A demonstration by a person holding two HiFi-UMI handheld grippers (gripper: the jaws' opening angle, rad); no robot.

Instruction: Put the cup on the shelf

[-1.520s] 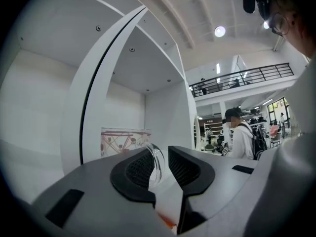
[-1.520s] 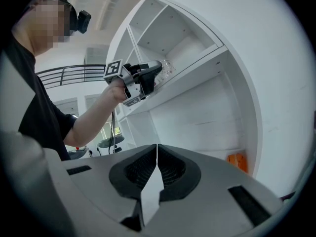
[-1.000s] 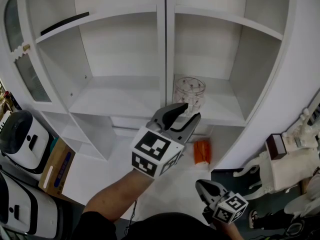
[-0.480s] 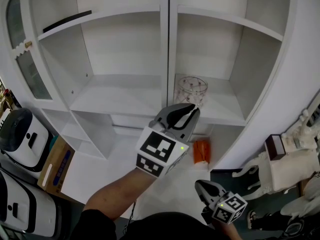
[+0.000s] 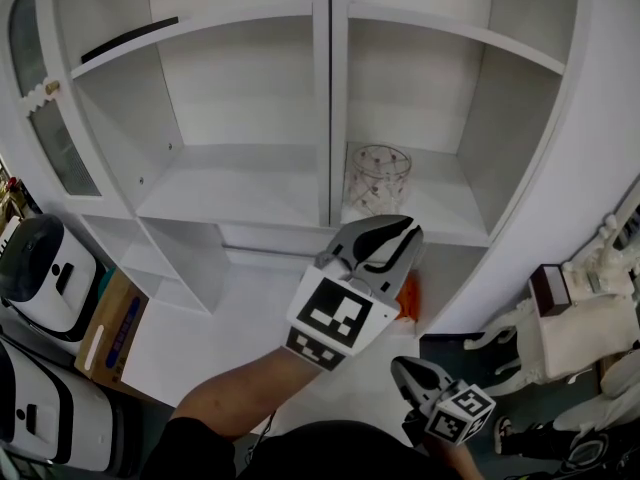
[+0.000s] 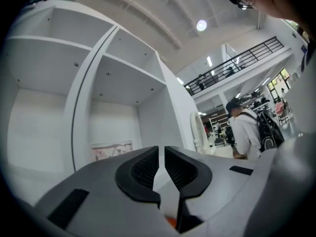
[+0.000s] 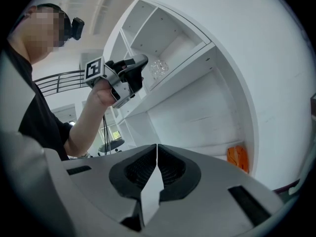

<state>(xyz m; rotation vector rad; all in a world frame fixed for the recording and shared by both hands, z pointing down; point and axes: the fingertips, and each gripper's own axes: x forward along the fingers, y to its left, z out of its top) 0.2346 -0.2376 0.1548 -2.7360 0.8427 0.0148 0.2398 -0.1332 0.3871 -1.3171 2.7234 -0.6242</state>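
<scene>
A clear glass cup (image 5: 378,176) with a faint pink pattern stands upright on the right-hand shelf (image 5: 445,223) of the white cabinet. It also shows in the left gripper view (image 6: 111,150) and the right gripper view (image 7: 159,67). My left gripper (image 5: 400,236) sits just in front of and below the cup, apart from it. Its jaws have just been closing and now stand shut with nothing between them (image 6: 161,149). My right gripper (image 5: 405,370) hangs low near my body, shut and empty (image 7: 156,149). From there I see the left gripper (image 7: 136,73) level with the shelf.
An orange object (image 5: 408,293) lies on the lower shelf, partly hidden behind the left gripper. White appliances (image 5: 40,268) and a cardboard box (image 5: 110,333) sit at the lower left. A cabinet door (image 5: 40,118) hangs open at left. A person (image 6: 244,132) stands far off.
The left gripper's jaws were open close to the cup and have shut. The gripper has drawn back toward the lower right, away from the cup, which stays on the shelf.
</scene>
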